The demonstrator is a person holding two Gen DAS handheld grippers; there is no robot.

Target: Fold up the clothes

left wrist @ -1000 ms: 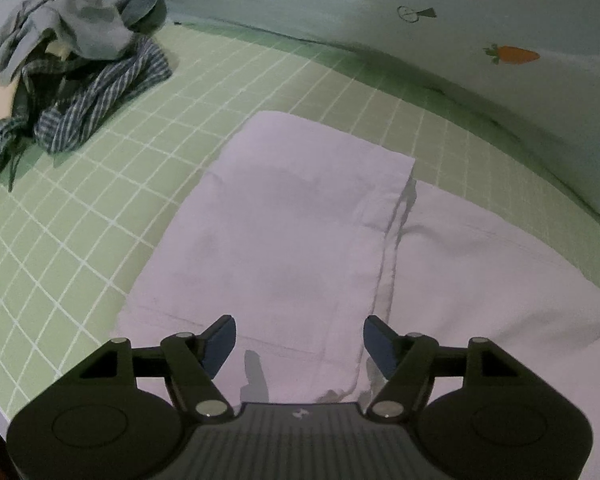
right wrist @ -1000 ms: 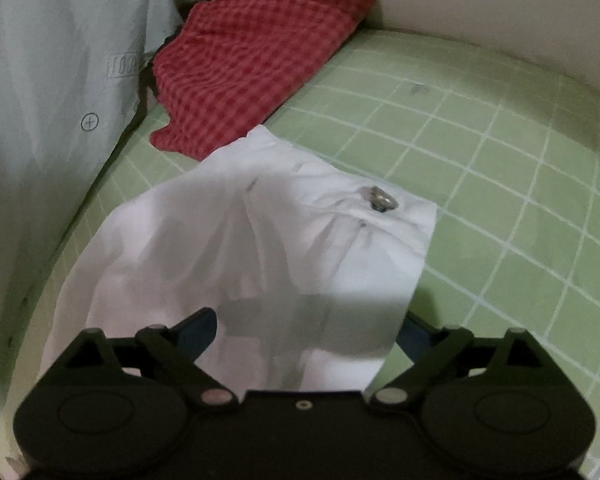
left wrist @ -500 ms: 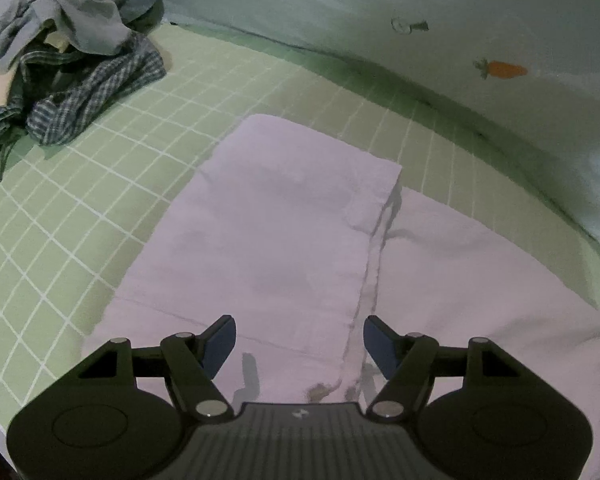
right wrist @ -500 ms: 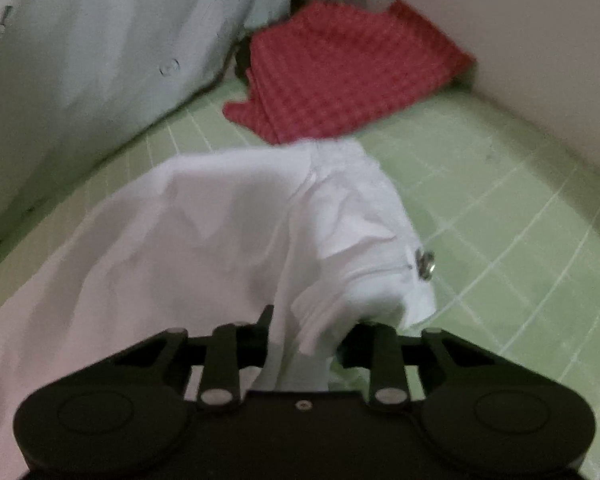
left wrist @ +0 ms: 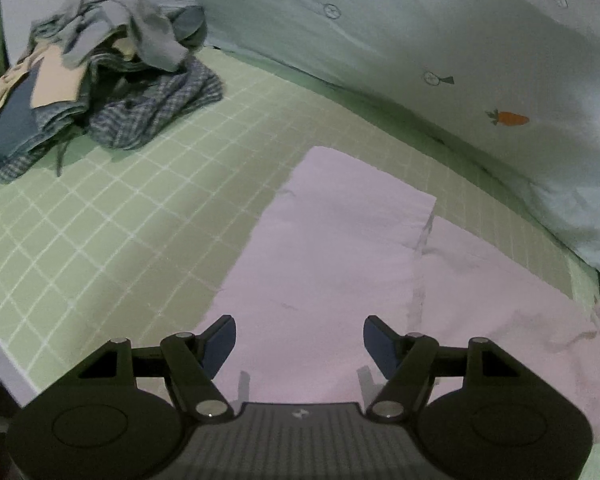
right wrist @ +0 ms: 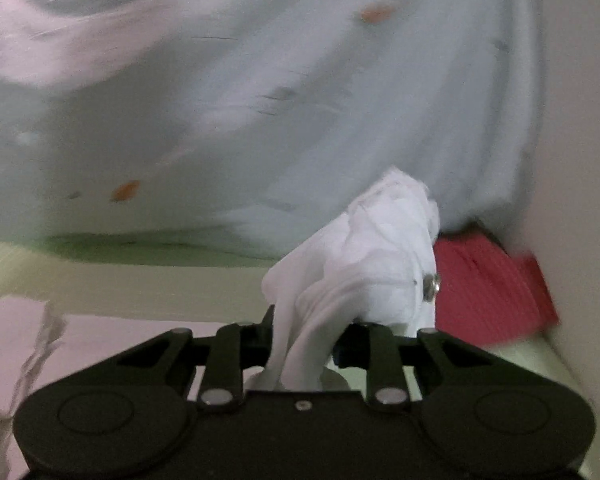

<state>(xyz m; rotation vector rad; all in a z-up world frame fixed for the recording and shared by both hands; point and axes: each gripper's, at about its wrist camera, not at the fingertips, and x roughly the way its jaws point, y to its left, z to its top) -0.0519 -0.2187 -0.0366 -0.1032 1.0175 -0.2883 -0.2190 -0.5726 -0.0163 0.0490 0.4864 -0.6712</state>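
Note:
A white garment (left wrist: 332, 256) lies spread on the green checked bed sheet (left wrist: 120, 208), one leg folded flat. My left gripper (left wrist: 299, 340) is open and hovers just above its near part, touching nothing. My right gripper (right wrist: 306, 338) is shut on a bunched end of the same white garment (right wrist: 372, 252) with a metal button (right wrist: 431, 285), lifted off the sheet. The flat part of the garment shows at lower left in the right wrist view (right wrist: 24, 336).
A pile of grey, blue and checked clothes (left wrist: 92, 92) sits at the far left. A pale blue carrot-print cloth (left wrist: 440, 52) hangs along the back. A folded red checked garment (right wrist: 492, 288) lies against the wall at the right.
My right gripper closed on the garment's buttoned end and raised it, swinging left. My left gripper stayed open and drew back a little over the garment.

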